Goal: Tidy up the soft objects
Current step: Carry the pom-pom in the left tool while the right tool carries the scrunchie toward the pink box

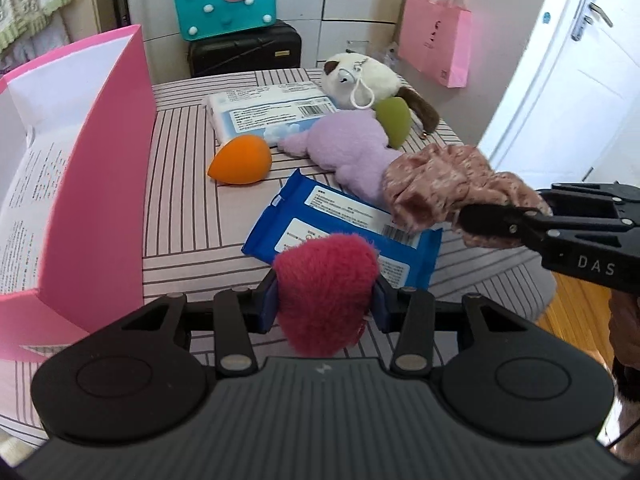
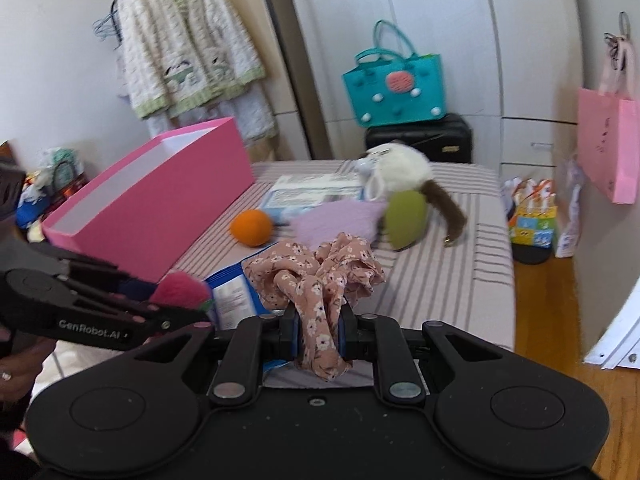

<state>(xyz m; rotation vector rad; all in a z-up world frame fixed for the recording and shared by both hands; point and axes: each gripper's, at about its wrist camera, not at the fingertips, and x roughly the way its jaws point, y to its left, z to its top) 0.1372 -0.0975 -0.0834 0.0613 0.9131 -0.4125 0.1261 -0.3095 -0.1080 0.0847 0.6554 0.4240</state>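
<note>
My left hand-held gripper (image 1: pixel 326 300) clamped a fuzzy magenta plush tuft (image 1: pixel 326 288) at lower centre; my right hand-held gripper (image 2: pixel 318 334) pinched a floral pink fabric scrunchie (image 2: pixel 316 276)

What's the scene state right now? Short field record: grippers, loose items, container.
left gripper: shut on red fuzzy plush
right gripper: shut on floral scrunchie
loose on striped surface: orange sponge, green sponge, purple plush, white-brown plush, blue wipes pack, white pack
container: pink box, open top; what it holds beyond its printed lining cannot be told
placed in box: neither held item yet
</note>
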